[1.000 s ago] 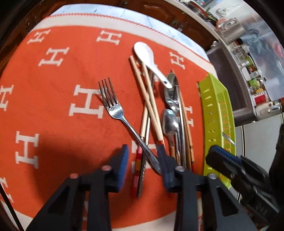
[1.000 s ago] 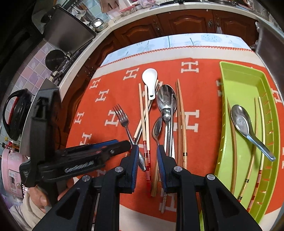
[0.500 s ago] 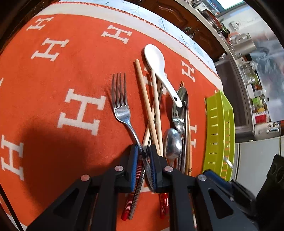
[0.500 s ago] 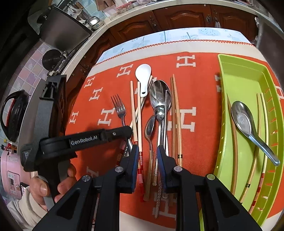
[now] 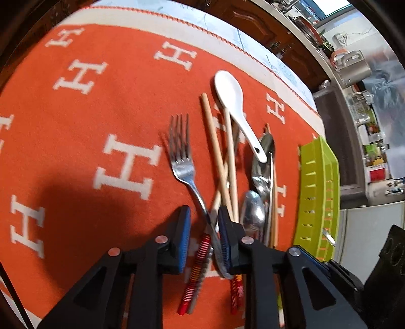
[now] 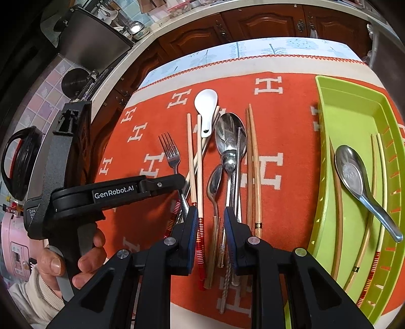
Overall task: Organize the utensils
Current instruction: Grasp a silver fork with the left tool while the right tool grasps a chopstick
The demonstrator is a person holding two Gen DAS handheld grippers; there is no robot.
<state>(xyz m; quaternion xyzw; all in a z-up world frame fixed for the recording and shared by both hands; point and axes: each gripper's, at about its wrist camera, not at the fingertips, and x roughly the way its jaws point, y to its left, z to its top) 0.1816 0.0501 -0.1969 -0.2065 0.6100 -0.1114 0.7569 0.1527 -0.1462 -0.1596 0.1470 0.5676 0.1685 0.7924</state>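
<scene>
A steel fork [image 5: 181, 162] lies on the orange cloth [image 5: 76, 126], its handle running back between the jaws of my left gripper [image 5: 203, 215]. Those jaws are opening; the handle sits close to the right pad and the left pad stands clear of it. Beside the fork lie crossed wooden chopsticks [image 5: 215, 141], a white spoon [image 5: 229, 88] and metal spoons [image 5: 262, 162]. My right gripper [image 6: 208, 215] hovers narrowly open over a small spoon's handle [image 6: 215, 227] and a red-tipped chopstick [image 6: 200, 177]. The green tray [image 6: 349, 106] holds a metal spoon [image 6: 351, 172] and chopsticks.
A person's hand [image 6: 86, 260] holds the left gripper's body at the left of the right wrist view. Brown chopsticks [image 6: 253, 157] lie right of the large spoon [image 6: 230, 134]. Dark wooden cabinets [image 6: 253, 22] stand beyond the table; a counter with appliances runs along the left.
The left jaws closed in on the fork's handle half a second ago and have since widened again, and the left gripper has rolled a little. The right gripper has barely moved.
</scene>
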